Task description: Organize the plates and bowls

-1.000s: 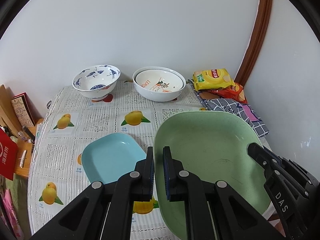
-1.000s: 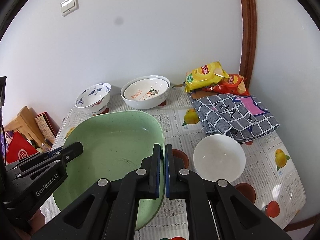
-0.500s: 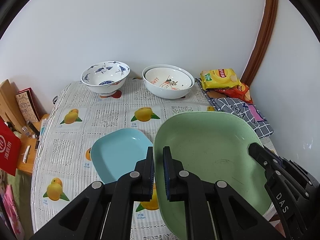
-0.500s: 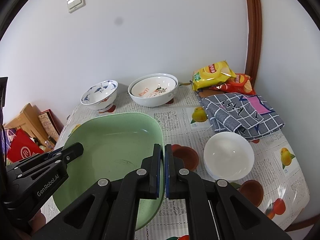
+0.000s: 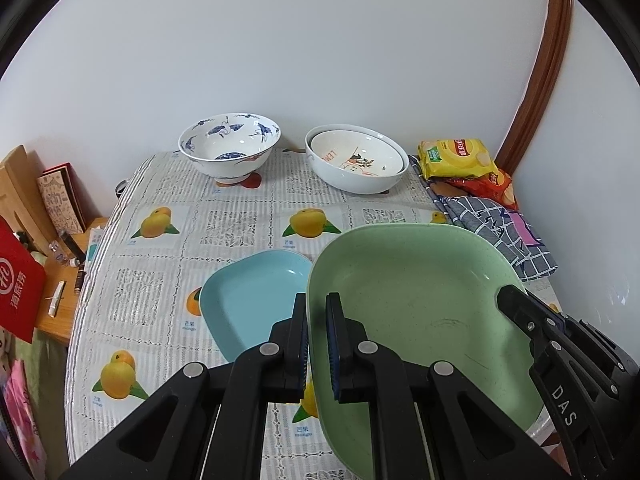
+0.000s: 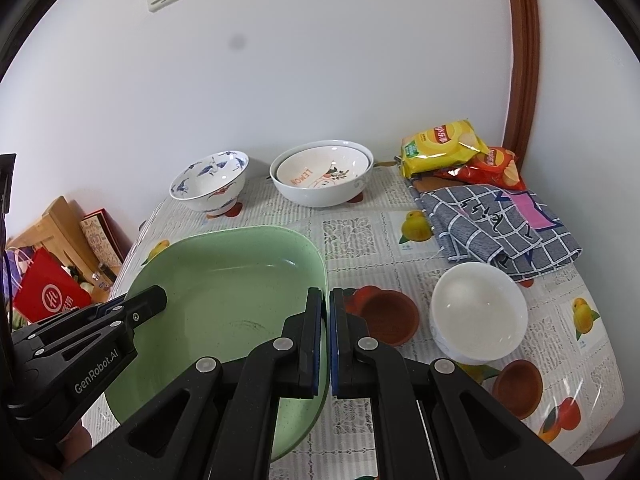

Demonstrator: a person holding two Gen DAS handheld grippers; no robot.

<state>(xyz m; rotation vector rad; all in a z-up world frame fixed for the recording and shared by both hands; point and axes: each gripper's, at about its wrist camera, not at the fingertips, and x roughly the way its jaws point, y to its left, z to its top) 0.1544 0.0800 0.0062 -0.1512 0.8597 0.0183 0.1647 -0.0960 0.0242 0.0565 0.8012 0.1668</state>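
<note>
Aloft Over the Table: Green Plate Carried by Both Rims

Now the large green plate (image 5: 420, 312) hangs between two hand-held grippers, well above the fruit-print tablecloth (image 5: 232, 228). The left gripper (image 5: 317, 344) pinches the plate's left rim, its jaws closed to a narrow slit with the rim's edge between the blue pads; the right gripper (image 6: 325, 342) clamps the opposite rim the same way. The plate's long axis runs away from the cameras, toward the wall. Just beside and below its left edge lies the smaller blue plate (image 5: 256, 296), nearer the left gripper and seemingly the likeliest stacking spot. Nested lemon-print bowls (image 5: 356, 160) and a blue-and-white bowl (image 5: 230, 146) sit at the far edge; a white bowl (image 6: 478, 312) rests to the right.
</note>
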